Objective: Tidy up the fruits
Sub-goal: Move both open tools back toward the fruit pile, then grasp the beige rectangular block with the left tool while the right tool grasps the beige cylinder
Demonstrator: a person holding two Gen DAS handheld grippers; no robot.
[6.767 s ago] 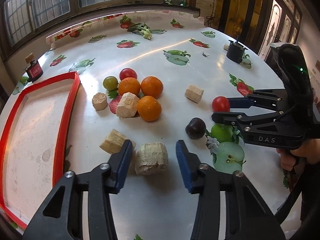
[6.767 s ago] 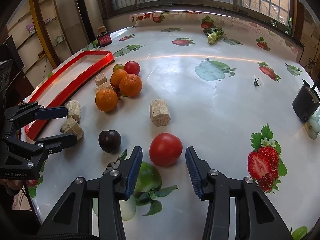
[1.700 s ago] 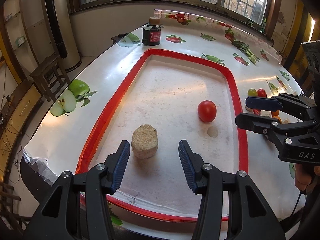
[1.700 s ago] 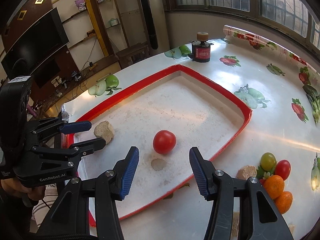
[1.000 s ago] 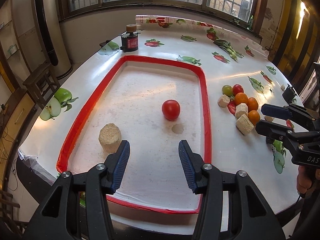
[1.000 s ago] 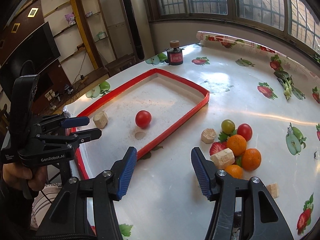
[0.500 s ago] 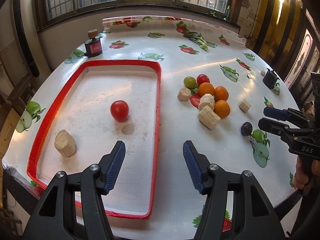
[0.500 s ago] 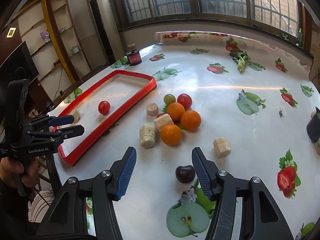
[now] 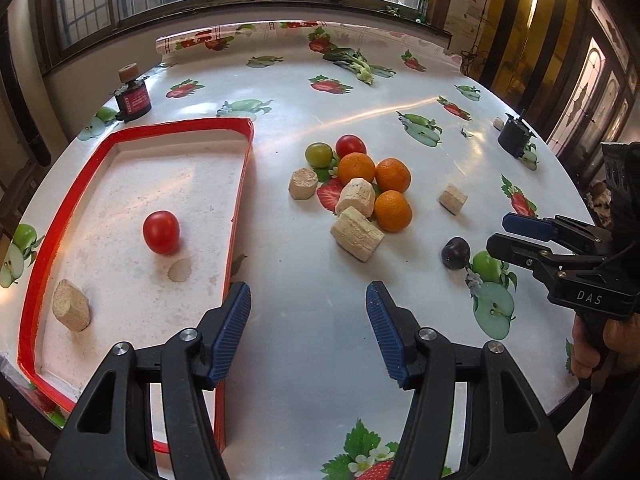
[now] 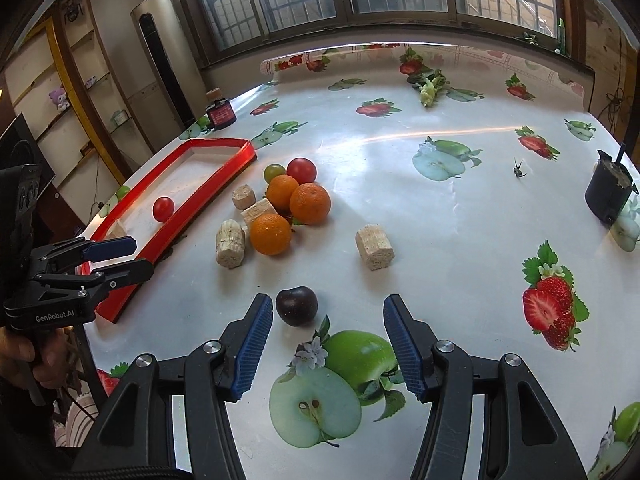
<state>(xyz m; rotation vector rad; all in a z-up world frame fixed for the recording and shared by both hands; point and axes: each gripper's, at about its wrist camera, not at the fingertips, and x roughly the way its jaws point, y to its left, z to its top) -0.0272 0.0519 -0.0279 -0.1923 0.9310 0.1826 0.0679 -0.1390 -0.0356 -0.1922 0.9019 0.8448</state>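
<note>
One tomato (image 9: 161,232) in red tray (image 9: 236,208); oranges (image 9: 393,211), probably plum (image 10: 297,306) left on counter (image 9: 320,320); both tools spread, empty.

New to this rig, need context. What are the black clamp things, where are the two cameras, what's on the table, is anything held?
A person holds one two-finger tool in each hand; a fisheye camera on each looks along its blue pads. The left tool and right tool are both open and empty. The red-rimmed tray holds a red tomato and a beige block. On the fruit-print tablecloth lie three oranges, two cherry tomatoes, more beige blocks and a dark plum near the right tool.
</note>
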